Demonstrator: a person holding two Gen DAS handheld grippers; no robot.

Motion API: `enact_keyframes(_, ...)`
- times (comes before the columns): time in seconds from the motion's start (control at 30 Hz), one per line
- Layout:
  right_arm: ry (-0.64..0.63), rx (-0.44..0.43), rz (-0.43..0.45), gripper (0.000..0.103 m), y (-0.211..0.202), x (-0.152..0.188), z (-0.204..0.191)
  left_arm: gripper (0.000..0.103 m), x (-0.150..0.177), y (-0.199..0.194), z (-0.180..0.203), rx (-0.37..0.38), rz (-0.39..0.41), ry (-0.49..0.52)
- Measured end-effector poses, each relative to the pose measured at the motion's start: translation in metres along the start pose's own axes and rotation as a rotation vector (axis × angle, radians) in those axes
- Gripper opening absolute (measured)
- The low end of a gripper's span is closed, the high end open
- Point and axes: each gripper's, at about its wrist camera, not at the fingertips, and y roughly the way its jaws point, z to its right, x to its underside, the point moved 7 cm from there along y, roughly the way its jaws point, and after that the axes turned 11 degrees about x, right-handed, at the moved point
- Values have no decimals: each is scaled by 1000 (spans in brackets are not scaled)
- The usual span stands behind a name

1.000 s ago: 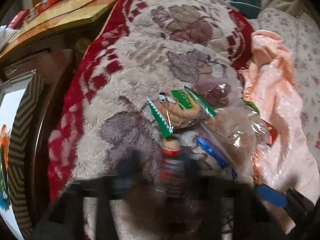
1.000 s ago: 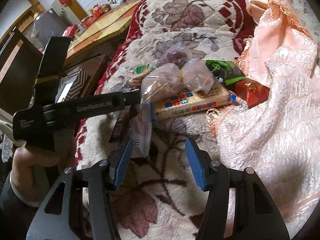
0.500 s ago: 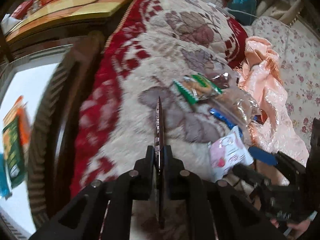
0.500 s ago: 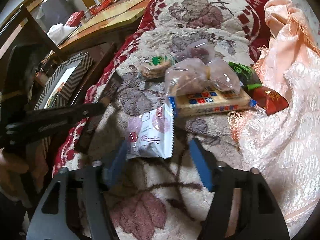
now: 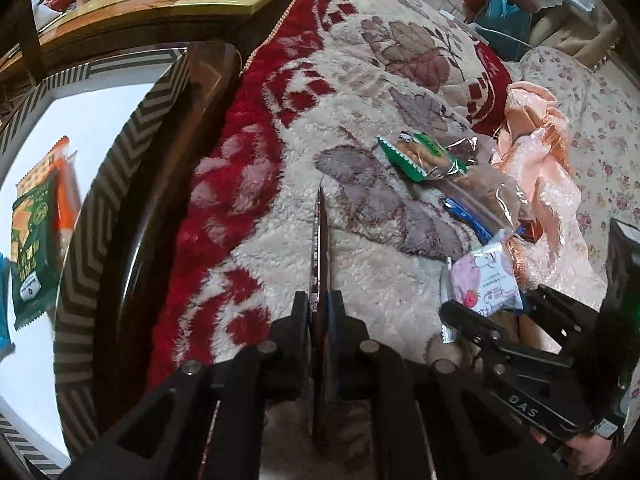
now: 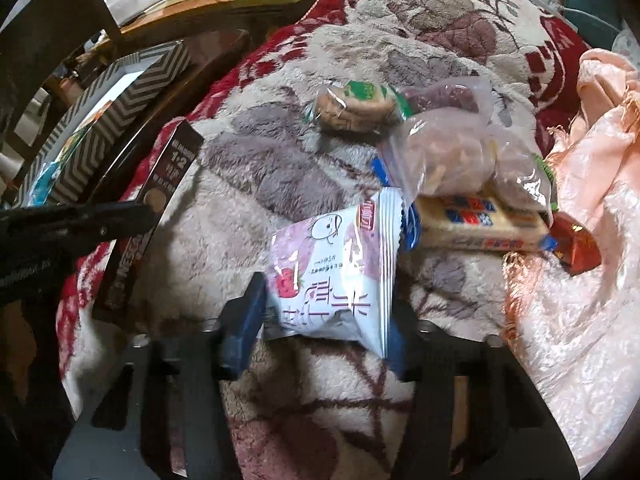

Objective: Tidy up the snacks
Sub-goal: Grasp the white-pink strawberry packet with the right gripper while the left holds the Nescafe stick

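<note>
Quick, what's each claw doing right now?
Left claw: shut on a flat dark sachet.
Right claw: closing around a pink strawberry snack packet.

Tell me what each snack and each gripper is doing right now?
left gripper: shut on the flat dark packet.
right gripper: jaws closing around the pink strawberry packet.
green cookie pack: lying on the blanket.
clear bags: piled on the cracker box.
</note>
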Motion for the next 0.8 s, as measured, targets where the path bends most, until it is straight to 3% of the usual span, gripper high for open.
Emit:
enact_keyframes(0.03,-2,-6,7,39,-4,1,0,11,0,-1,1,0,1,7)
enact_keyframes(0.07,-2,-21,9,20,-8,2,0,11,0,-3,3,2,3,13)
enact_keyframes(0.47,16,-128,17,16,-24,2,-16,11,8,-9,-2,5,-6,-10)
enact_keyframes(0.53,59,-138,25,23,-24,1,-13,11,10,-7,-3,3,-13,-19)
enact_keyframes(0.57,77,-144,19,39,-22,0,-12,11,11,-6,-3,-3,-15,-20)
enact_keyframes(0.63,90,-130,6,58,-18,-2,-11,11,12,-4,-3,-6,-18,-23)
enact_keyframes(0.77,86,-93,10,58,-11,-10,-10,15,12,-1,0,-16,-24,-29)
enact_keyframes(0.8,98,-90,3,58,-8,-12,-6,24,13,0,-2,-25,-28,-37)
